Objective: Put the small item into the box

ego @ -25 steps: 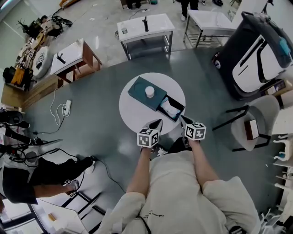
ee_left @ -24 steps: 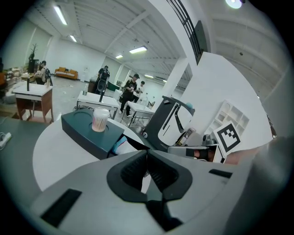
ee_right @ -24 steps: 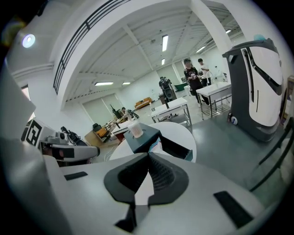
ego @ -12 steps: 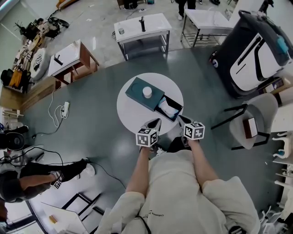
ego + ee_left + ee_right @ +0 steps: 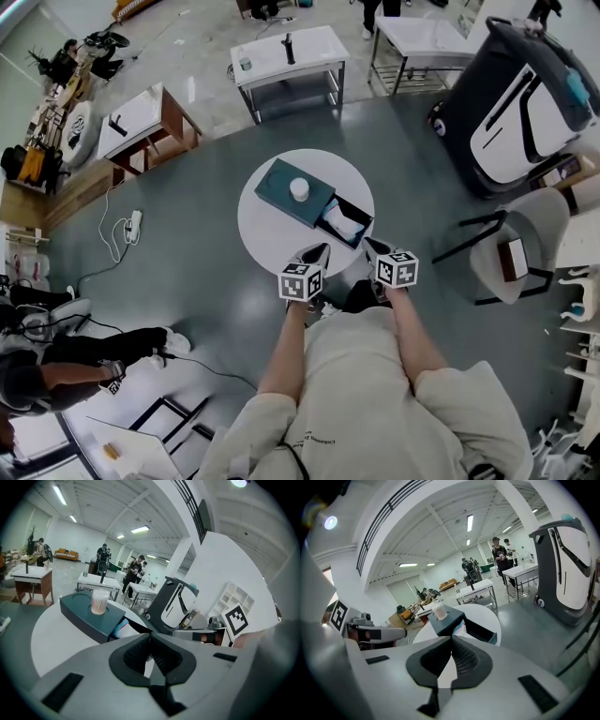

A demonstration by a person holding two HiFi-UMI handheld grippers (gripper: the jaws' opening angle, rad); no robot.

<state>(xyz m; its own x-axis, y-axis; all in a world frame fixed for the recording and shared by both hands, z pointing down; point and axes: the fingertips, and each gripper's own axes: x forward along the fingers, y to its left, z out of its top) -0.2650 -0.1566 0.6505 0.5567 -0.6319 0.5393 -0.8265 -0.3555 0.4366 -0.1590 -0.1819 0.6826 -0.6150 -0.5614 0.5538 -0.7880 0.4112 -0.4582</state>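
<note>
A dark teal box (image 5: 284, 187) lies on the round white table (image 5: 272, 234), with a small white jar (image 5: 299, 188) standing on its lid. Its drawer (image 5: 343, 223) is pulled out toward me and holds something white. In the left gripper view the jar (image 5: 99, 602) and box (image 5: 84, 616) lie ahead to the left. In the right gripper view the box (image 5: 446, 620) and jar (image 5: 439, 610) are straight ahead. My left gripper (image 5: 324, 247) and right gripper (image 5: 367, 241) hover at the table's near edge, both shut and holding nothing.
A large black-and-white machine (image 5: 520, 103) stands at the right, with a chair (image 5: 511, 258) below it. White tables (image 5: 286, 56) stand at the back and a wooden one (image 5: 150, 117) at the left. A person (image 5: 56, 366) crouches on the floor at lower left.
Both grippers stay at the table's near edge, still shut. The person on the floor at lower left has shifted position.
</note>
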